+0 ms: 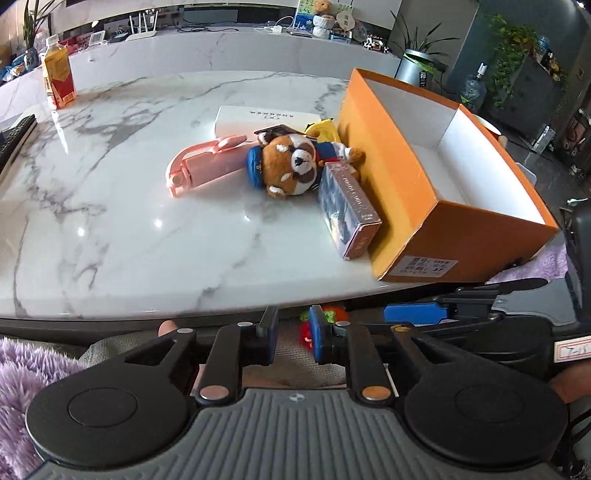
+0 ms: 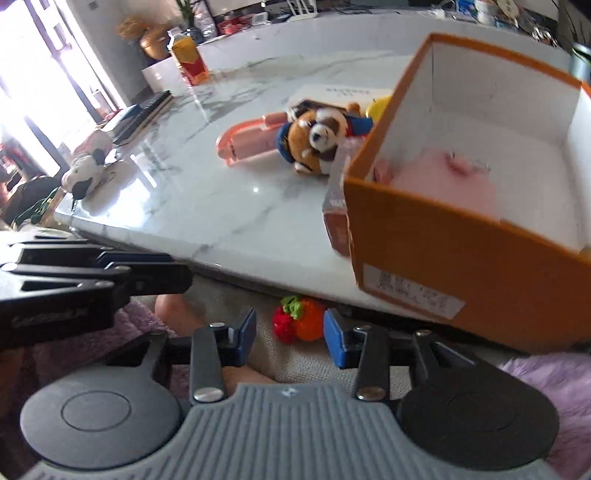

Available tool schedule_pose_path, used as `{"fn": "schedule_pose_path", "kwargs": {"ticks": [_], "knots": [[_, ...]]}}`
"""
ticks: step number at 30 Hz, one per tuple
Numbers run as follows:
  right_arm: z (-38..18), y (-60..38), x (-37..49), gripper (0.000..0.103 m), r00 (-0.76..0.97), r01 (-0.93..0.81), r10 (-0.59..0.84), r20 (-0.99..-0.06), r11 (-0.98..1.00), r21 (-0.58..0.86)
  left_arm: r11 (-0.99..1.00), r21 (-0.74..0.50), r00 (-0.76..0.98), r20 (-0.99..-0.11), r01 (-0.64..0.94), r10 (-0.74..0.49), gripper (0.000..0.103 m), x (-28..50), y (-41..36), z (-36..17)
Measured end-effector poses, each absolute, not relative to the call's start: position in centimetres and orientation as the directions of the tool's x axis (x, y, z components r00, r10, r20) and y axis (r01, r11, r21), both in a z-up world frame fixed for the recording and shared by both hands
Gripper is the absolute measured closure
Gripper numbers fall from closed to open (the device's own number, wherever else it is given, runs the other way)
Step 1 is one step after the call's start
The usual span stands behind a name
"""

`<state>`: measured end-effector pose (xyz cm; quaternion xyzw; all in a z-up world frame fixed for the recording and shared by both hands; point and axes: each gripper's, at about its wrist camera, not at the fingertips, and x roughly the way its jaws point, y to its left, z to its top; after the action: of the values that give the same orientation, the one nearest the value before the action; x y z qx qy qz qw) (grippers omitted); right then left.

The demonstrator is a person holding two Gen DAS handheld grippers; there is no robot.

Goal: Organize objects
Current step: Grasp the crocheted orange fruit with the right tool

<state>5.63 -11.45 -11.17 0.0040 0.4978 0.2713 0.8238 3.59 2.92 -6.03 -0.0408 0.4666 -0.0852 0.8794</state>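
Crocheted fruit point(image 2: 298, 324) between parted right hand-held gripper point(image 2: 290, 332) fingers.

Beside your open orange box point(image 1: 424, 177) lie a toppled red-panda plush point(image 1: 295, 164), a dark rectangular carton point(image 1: 347, 206) touching its wall, a pink holder point(image 1: 201, 166), and, farther off, a white case point(image 1: 258, 120). Inside the box: a pink item point(image 2: 439, 181).

Clutter around the marble table

A drink bottle point(image 1: 59, 75) with an orange and red label stands at the table's point(image 1: 147, 221) ten o'clock corner; a dark keyboard point(image 1: 14, 142) lies at nine o'clock. A black-and-white plush cow point(image 2: 85, 175) sits on the near left edge. Potted plants point(image 1: 513, 51) and a teddy bear point(image 1: 324, 8) fill the background.
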Motion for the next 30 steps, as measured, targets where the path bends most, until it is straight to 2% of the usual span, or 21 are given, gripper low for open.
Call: {"fn": "schedule_pose_path", "kwargs": {"ticks": [2,6,8,16,20,30], "knots": [[-13.0,-10.8,6.3,0.058,0.349,-0.411,0.434,-0.831,0.867,0.281,0.985,-0.144,0.550,-0.817,0.099,-0.175,0.082,3.6,3.2,-6.6],[-14.8,-9.6,7.5,0.045,0.357,-0.385,0.388,-0.850,0.890,0.245,0.981,-0.181,0.537,-0.822,0.070,-0.190,0.082,4.2,4.0,-7.3],[-15.5,-9.2,8.0,0.043,0.342,-0.373,0.394,-0.853,0.890,0.261,0.980,-0.189,0.527,-0.827,0.065,-0.194,0.082,4.6,4.2,-7.7],[-17.4,-8.4,9.4,0.044,0.303,-0.354,0.379,-0.874,0.897,0.267,0.978,-0.199,0.509,-0.836,0.065,-0.204,0.082,5.0,4.3,-8.3],[-17.9,-8.3,9.5,0.051,0.283,-0.365,0.390,-0.877,0.889,0.277,0.978,-0.197,0.505,-0.840,0.061,-0.201,0.082,5.1,4.3,-8.3],[-14.5,-9.0,7.3,0.055,0.319,-0.430,0.414,-0.853,0.865,0.259,0.975,-0.210,0.522,-0.825,0.073,-0.217,0.082,4.9,4.3,-7.2]]}}
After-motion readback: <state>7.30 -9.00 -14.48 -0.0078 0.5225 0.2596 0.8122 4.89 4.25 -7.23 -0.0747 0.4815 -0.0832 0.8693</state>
